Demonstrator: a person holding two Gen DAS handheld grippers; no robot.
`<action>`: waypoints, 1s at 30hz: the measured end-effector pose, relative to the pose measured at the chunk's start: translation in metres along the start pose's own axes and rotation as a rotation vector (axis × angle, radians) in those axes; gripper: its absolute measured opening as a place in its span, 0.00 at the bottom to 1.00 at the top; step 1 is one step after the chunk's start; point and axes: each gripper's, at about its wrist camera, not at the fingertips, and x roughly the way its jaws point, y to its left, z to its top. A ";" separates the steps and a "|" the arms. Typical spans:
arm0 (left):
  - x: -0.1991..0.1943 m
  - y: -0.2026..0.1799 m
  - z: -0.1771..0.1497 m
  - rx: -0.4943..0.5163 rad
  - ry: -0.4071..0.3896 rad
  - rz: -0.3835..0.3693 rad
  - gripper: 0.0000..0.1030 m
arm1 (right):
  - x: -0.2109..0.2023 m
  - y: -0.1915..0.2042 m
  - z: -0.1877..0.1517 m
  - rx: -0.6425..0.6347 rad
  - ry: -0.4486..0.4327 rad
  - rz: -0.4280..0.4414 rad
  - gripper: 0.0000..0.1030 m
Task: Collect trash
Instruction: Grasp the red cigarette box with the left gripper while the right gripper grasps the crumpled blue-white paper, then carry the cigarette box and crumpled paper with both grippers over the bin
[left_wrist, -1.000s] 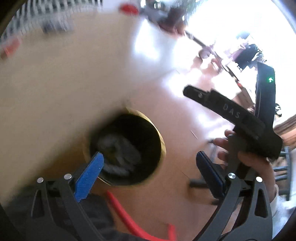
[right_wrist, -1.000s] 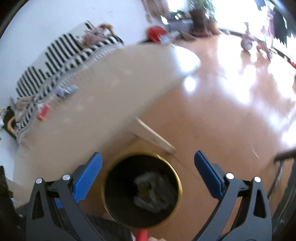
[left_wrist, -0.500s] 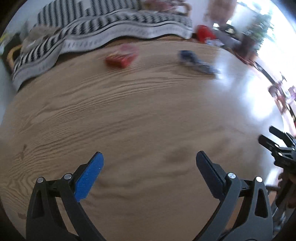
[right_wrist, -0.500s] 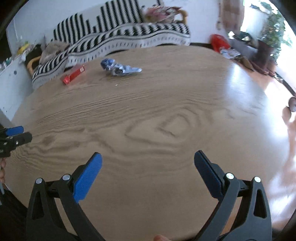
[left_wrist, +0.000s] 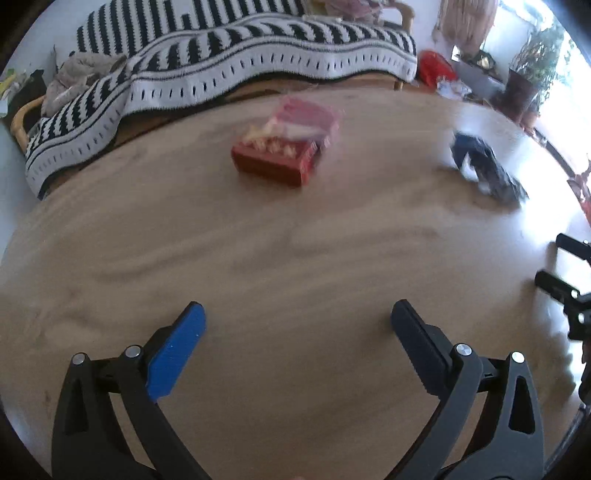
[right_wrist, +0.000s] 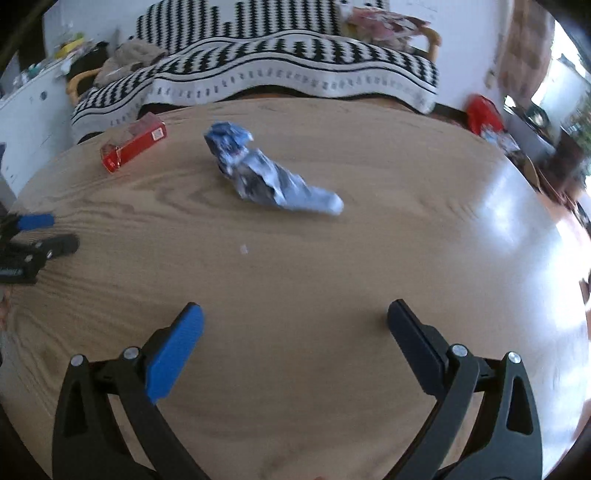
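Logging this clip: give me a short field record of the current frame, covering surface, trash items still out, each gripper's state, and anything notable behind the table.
surface: round wooden table
trash item 1: red box, lying on the table's far side
trash item 2: crumpled blue wrapper, lying apart from the box
small scrap: white fleck near the wrapper
left gripper: open, empty, above the table, facing the red box
right gripper: open, empty, above the table, facing the wrapper
background: black-and-white striped blanket on a sofa
image quality: left wrist view motion-blurred
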 end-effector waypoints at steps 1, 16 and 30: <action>0.004 0.001 0.006 0.000 -0.010 0.000 0.95 | 0.004 0.001 0.005 -0.016 -0.006 0.011 0.94; 0.053 0.005 0.083 0.100 -0.021 -0.054 0.95 | 0.059 0.000 0.087 -0.123 0.052 0.083 0.95; 0.039 -0.012 0.093 0.169 0.074 -0.105 0.54 | 0.042 0.009 0.095 -0.079 0.021 0.140 0.33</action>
